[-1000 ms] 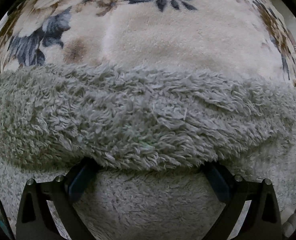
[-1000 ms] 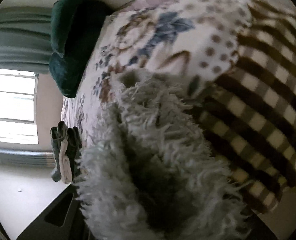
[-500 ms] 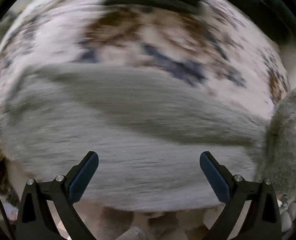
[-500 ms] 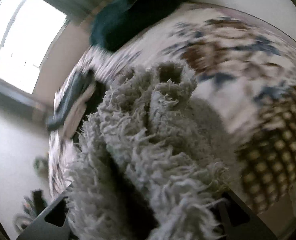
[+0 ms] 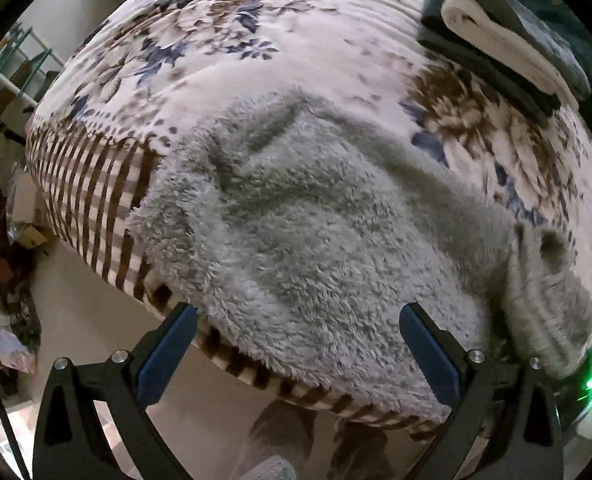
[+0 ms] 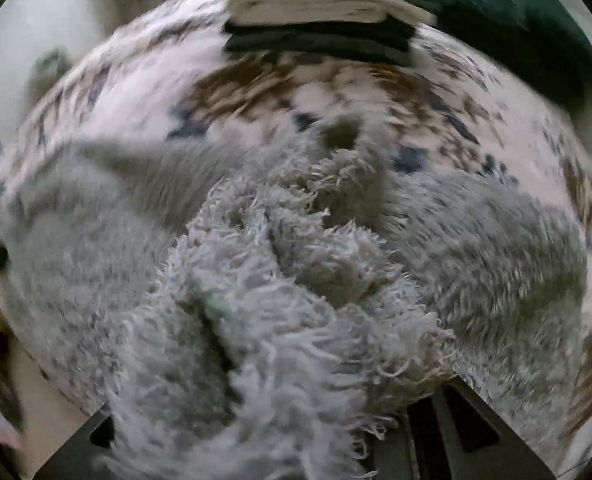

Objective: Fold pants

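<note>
A cream floral-print bedspread (image 5: 315,32) carries the fluffy grey fleece pants (image 5: 315,232), spread near its striped edge. No writing is legible. The left gripper (image 5: 296,344) hangs wide apart, empty; the right gripper (image 6: 296,432) is clamped on bunched fleece.

Your bed (image 5: 335,60) wears a floral cover with a brown-striped edge. On it the fluffy grey pants (image 5: 315,240) lie spread near that edge, and a stack of folded clothes (image 5: 495,40) sits well apart, farther back.
</note>
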